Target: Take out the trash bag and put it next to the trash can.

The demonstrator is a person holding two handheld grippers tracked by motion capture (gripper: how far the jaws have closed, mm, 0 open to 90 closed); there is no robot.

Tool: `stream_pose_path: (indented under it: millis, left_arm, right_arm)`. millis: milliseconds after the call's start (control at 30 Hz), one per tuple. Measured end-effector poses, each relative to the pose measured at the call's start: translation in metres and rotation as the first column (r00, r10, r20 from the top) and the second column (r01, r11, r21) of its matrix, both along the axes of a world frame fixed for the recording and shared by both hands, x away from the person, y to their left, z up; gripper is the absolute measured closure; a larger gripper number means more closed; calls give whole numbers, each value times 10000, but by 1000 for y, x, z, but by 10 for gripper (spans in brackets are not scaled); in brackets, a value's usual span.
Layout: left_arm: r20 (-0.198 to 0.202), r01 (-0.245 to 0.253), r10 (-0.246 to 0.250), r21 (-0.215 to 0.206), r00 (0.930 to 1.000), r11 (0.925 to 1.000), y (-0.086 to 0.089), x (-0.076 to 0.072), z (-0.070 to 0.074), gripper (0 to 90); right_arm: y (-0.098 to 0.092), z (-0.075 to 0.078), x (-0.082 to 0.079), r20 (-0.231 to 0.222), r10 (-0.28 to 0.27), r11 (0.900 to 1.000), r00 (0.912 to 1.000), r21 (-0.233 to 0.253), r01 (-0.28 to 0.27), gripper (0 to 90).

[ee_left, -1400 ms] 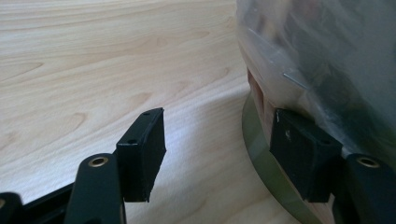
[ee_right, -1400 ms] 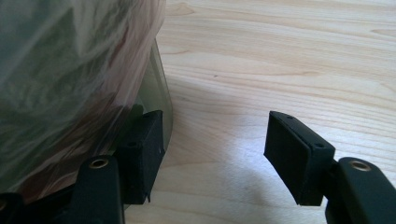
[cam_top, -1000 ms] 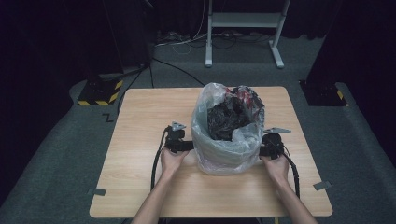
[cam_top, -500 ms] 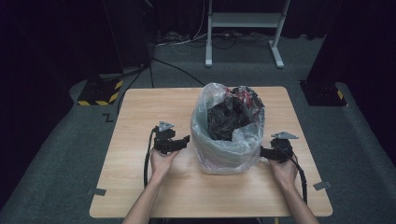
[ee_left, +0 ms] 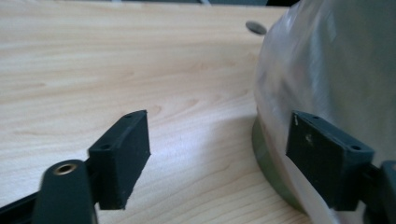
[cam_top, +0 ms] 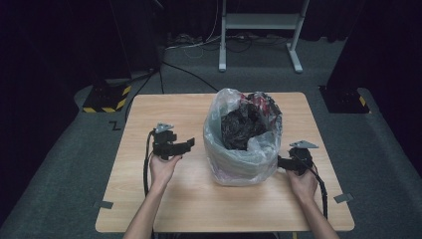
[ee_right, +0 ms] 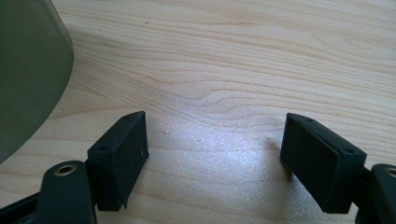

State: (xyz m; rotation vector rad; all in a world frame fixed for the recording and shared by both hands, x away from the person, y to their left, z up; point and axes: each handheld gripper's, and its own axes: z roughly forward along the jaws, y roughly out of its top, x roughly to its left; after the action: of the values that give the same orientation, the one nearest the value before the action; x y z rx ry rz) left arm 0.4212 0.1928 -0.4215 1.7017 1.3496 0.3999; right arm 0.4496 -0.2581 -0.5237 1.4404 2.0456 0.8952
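A small bin lined with a translucent plastic bag (cam_top: 242, 149) stands at the middle of the wooden table (cam_top: 164, 109). Dark crumpled rubbish (cam_top: 239, 127) fills it, with some red showing at the back. In the high view my left gripper (cam_top: 188, 144) is held left of the bag, a short gap away, pointing toward it. My right gripper (cam_top: 279, 163) sits low at the bag's right side, close to it. In the left gripper view the left gripper (ee_left: 217, 137) is open, with the bag (ee_left: 327, 60) beside its right jaw. In the right gripper view the right gripper (ee_right: 215, 140) is open over bare wood.
The bin's dark base (ee_left: 268, 154) shows under the plastic in the left gripper view. A cable (cam_top: 146, 164) trails from the left gripper toward the front edge. Beyond the table are a metal stand (cam_top: 259, 22), floor cables and a yellow-black striped block (cam_top: 105, 97).
Both grippers have drawn back from the bag's sides. The left one moved left and slightly up the table; the right one moved a little right. The bag has stayed in place.
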Motion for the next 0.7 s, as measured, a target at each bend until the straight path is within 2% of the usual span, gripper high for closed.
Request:
stream_pose_path:
  millis: [133, 267, 367, 500, 667, 700]
  left_arm:
    - [221, 129, -122, -306, 9997, 9994, 2, -4, 15, 191]
    - [282, 446, -438, -270, 9986, 9986, -2, -6, 25, 191]
    - [348, 485, -475, -269, 9983, 9985, -4, -7, 30, 204]
    - [494, 624, -599, -502, 9970, 9968, -3, -7, 37, 206]
    - [635, 683, -650, -502, 9959, 9964, -5, -8, 45, 216]
    - [765, 775, -739, -443, 9943, 9960, -7, -10, 51, 221]
  right_arm:
    - [0, 0, 0, 0, -3, 10000, 10000, 0, 3, 228]
    - [0, 0, 0, -1, -4, 10000, 10000, 4, 4, 228]
    - [0, 0, 0, -1, -4, 10000, 10000, 3, 4, 228]
    - [0, 0, 0, -7, -11, 10000, 10000, 13, 11, 228]
    - [0, 0, 0, -5, -5, 10000, 10000, 14, 5, 228]
    - [0, 0, -1, -23, -27, 10000, 10000, 33, 27, 228]
